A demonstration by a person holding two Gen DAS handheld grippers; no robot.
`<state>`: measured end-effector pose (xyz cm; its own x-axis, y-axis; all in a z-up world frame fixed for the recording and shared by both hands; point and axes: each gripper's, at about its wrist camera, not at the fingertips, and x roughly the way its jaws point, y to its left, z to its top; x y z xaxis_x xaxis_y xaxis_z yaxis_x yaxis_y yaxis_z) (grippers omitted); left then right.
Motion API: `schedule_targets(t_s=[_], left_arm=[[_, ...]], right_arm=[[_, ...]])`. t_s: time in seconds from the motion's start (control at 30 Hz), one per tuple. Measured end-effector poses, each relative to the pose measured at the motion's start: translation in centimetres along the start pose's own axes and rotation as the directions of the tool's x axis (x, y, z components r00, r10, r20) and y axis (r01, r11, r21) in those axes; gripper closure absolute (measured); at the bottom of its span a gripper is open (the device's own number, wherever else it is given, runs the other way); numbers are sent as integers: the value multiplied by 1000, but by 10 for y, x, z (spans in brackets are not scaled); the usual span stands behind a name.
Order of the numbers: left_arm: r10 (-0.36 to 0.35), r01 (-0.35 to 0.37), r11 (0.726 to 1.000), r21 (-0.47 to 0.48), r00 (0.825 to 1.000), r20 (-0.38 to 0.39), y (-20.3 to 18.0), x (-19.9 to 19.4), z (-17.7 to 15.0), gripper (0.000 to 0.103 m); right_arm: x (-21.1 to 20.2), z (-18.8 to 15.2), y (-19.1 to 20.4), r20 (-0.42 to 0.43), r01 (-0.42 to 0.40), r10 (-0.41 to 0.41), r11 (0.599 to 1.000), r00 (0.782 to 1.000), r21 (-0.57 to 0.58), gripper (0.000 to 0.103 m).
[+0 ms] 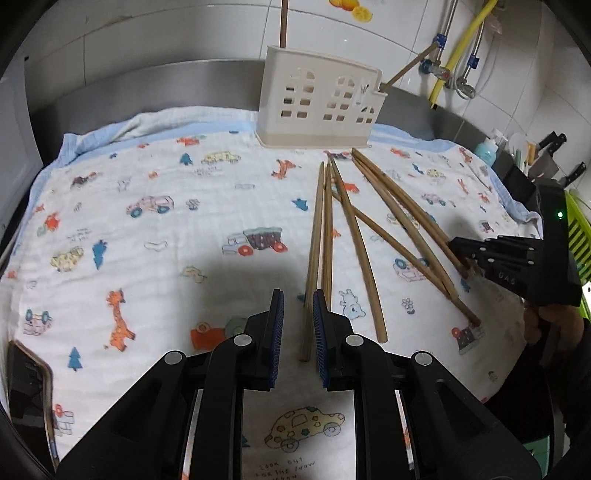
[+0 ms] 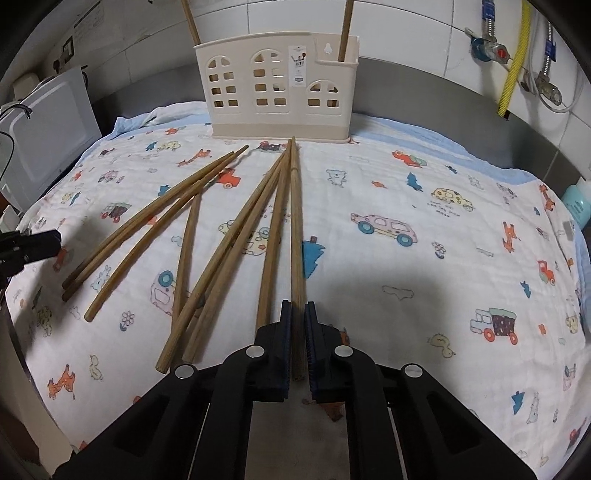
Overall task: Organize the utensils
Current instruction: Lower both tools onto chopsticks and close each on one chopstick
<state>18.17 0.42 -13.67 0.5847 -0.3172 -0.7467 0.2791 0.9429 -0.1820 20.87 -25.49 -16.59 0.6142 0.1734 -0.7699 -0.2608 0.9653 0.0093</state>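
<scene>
Both tongs point(image 1: 298, 295) point(image 2: 297, 306) narrowly astride chopsticks point(image 2: 296, 236).

White glossy wall tiles point(image 2: 406, 33) back a stainless steel counter point(image 1: 147, 85) draped with a cartoon-print cloth point(image 2: 406, 192) — cars, giraffes, trees. A yellow gas hose point(image 1: 461, 44) and valves run down the wall; knives point(image 1: 554, 155) stand at the right, a white appliance point(image 2: 48, 129) at the left.

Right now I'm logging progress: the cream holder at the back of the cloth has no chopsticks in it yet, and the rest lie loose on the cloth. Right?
Not quite. The cream holder already has two chopsticks standing in it, as the right wrist view shows. The rest lie loose on the cloth.
</scene>
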Motion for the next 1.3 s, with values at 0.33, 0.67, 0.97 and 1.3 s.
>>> schedule_targets(t_s=[0.33, 0.67, 0.97, 1.3], left_arm=[[1, 0, 1000, 6, 999, -37, -6, 22, -2, 87], [32, -31, 999, 20, 998, -51, -8, 32, -5, 87], [86, -83, 993, 85, 996, -35, -19, 34, -8, 88], [64, -61, 996, 69, 997, -39, -15, 29, -3, 96]], right_arm=[[0, -1, -6, 4, 2, -2, 1000, 1000, 17, 96], [1, -2, -7, 10, -3, 2, 1000, 1000, 25, 96], [1, -5, -6, 29, 1, -2, 999, 1000, 37, 96], [-8, -2, -6, 55, 10, -12, 999, 998, 36, 96]])
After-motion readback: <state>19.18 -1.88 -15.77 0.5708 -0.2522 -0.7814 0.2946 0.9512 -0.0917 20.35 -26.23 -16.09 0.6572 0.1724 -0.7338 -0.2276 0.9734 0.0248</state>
